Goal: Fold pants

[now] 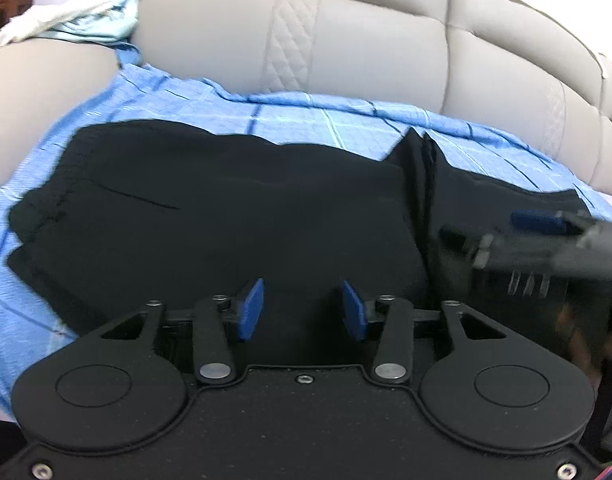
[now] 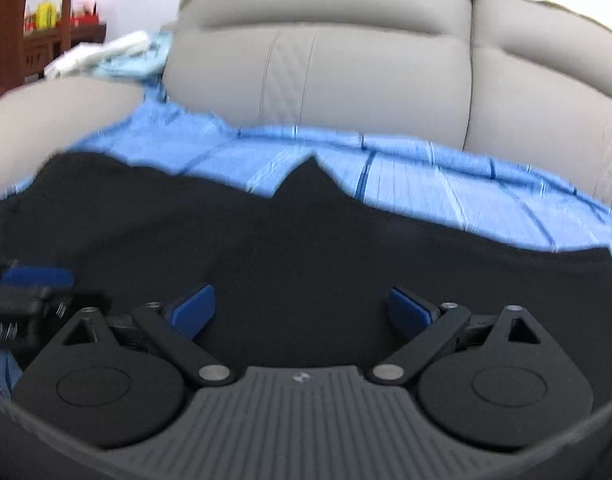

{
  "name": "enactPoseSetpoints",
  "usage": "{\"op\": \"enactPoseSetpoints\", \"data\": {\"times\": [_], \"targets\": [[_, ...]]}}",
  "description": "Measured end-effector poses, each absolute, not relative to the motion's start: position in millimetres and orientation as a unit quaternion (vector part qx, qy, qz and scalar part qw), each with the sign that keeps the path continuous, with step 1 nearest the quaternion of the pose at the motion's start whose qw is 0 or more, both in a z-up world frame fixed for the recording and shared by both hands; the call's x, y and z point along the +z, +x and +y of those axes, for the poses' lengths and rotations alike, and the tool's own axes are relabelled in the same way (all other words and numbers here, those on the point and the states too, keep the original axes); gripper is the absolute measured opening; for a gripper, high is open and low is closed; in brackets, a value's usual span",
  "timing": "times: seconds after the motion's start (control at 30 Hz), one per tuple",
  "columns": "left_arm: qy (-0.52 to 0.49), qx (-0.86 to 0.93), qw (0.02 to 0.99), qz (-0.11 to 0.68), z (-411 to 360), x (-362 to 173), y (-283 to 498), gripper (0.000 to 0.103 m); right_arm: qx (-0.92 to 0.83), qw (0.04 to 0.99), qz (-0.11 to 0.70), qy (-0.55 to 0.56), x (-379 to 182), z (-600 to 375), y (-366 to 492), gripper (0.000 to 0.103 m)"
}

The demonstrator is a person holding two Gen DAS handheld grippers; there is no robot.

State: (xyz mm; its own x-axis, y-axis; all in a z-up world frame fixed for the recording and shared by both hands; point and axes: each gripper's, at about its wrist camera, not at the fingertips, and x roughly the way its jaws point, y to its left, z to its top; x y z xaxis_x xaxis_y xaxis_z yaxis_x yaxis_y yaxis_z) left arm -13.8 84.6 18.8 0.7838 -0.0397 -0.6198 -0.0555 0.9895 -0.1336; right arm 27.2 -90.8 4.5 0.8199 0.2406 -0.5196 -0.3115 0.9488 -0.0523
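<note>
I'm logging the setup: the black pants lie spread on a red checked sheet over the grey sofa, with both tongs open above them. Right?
Not quite: the sheet is blue, as both wrist views show. The black pants, grey sofa and open left tongs and right tongs match.

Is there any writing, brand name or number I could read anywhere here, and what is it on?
No readable words or numbers in either view.
Small pale emblem on the right tool, on its ribbed grey body: a mark only, no letters.
Red and yellow items on the wooden shelf: too blurred to read.
Black pants and blue checked sheet: no label shows.
</note>
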Motion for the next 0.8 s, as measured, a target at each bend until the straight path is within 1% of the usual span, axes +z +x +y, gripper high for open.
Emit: {"op": "enactPoseSetpoints", "data": {"times": [0.1, 0.13, 0.17, 0.2, 0.23, 0.27, 0.33, 0.4, 0.43, 0.53, 0.57, 0.6, 0.67, 0.8], "targets": [[-0.087, 0.022, 0.937, 0.338, 97.7, 18.5, -23.9, 0.046, 0.129, 0.959, 0.245, -0.058, 20.5, -92.0, 47.3, 0.099], [-0.096, 0.026, 0.933, 0.346, 101.9, 16.7, -26.9, 0.046, 0.126, 0.96, 0.244, -0.057, 23.5, -91.0, 55.4, 0.094], [-0.102, 0.025, 0.931, 0.348, 105.4, 15.1, -30.8, 0.045, 0.127, 0.96, 0.244, -0.053, 25.4, -89.9, 63.7, 0.083], [-0.102, 0.022, 0.934, 0.342, 107.9, 15.1, -36.9, 0.046, 0.128, 0.96, 0.246, -0.046, 26.9, -88.6, 72.8, 0.075], [-0.098, 0.025, 0.934, 0.343, 109.4, 15.9, -40.5, 0.046, 0.127, 0.959, 0.251, -0.034, 27.2, -87.1, 82.6, 0.055], [-0.094, 0.032, 0.933, 0.346, 110.9, 16.8, -43.4, 0.046, 0.124, 0.959, 0.254, -0.025, 26.4, -85.7, 89.2, 0.044], [-0.101, 0.039, 0.933, 0.343, 117.7, 19.4, -49.1, 0.046, 0.121, 0.958, 0.261, -0.009, 22.2, -81.3, 100.7, 0.039], [-0.123, 0.056, 0.933, 0.334, 130.3, 22.5, -53.3, 0.046, 0.125, 0.952, 0.278, -0.02, 12.1, -71.9, 108.1, 0.039], [-0.138, 0.07, 0.933, 0.326, 138.8, 24.2, -55.1, 0.046, 0.127, 0.949, 0.285, -0.035, 5.2, -66.2, 108.9, 0.041], [-0.189, 0.131, 0.928, 0.294, 168.2, 27.0, -58.1, 0.048, 0.122, 0.952, 0.262, -0.104, 0.1, -49.6, 98.5, 0.043], [-0.205, 0.153, 0.923, 0.287, 177.7, 27.0, -58.0, 0.05, 0.123, 0.951, 0.26, -0.11, 2.1, -47.5, 95.5, 0.052], [-0.221, 0.172, 0.918, 0.281, 187.5, 26.6, -57.7, 0.052, 0.126, 0.952, 0.256, -0.109, 4.3, -48.1, 91.3, 0.059], [-0.254, 0.2, 0.908, 0.268, 205.9, 23.1, -55.4, 0.055, 0.144, 0.954, 0.246, -0.096, 9.0, -53.4, 81.3, 0.067], [-0.296, 0.206, 0.892, 0.274, 226.9, 9.6, -41.6, 0.063, 0.139, 0.957, 0.233, -0.105, 13.5, -56.4, 65.0, 0.069]]}}
